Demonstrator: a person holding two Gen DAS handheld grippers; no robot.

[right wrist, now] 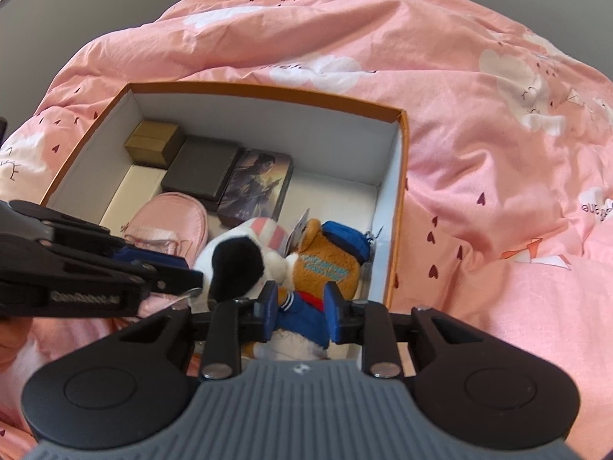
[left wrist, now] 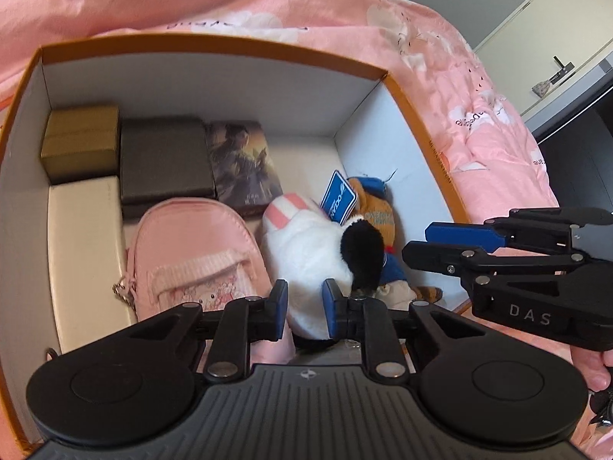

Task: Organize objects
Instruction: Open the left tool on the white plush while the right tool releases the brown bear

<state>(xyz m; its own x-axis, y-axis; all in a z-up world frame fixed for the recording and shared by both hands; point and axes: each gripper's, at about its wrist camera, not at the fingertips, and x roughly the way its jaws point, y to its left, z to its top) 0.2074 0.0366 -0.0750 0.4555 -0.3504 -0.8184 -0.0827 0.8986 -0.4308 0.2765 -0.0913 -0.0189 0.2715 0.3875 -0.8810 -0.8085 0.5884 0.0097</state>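
Observation:
An orange-rimmed white box (left wrist: 214, 48) (right wrist: 400, 199) lies on the bed. In it are a gold box (left wrist: 80, 140), a dark grey box (left wrist: 164, 157), a picture tin (left wrist: 241, 161), a cream box (left wrist: 86, 245), a pink pouch (left wrist: 195, 249), a white and black plush (left wrist: 310, 253) (right wrist: 233, 258) and an orange plush in blue clothes (left wrist: 377, 218) (right wrist: 325, 264). My left gripper (left wrist: 304, 306) is open just above the white plush. My right gripper (right wrist: 300, 308) is open above the orange plush.
A pink quilt with white clouds (right wrist: 479, 134) surrounds the box. A cupboard with a door handle (left wrist: 561, 71) stands at the far right. The right gripper's side (left wrist: 498, 257) shows over the box's right edge.

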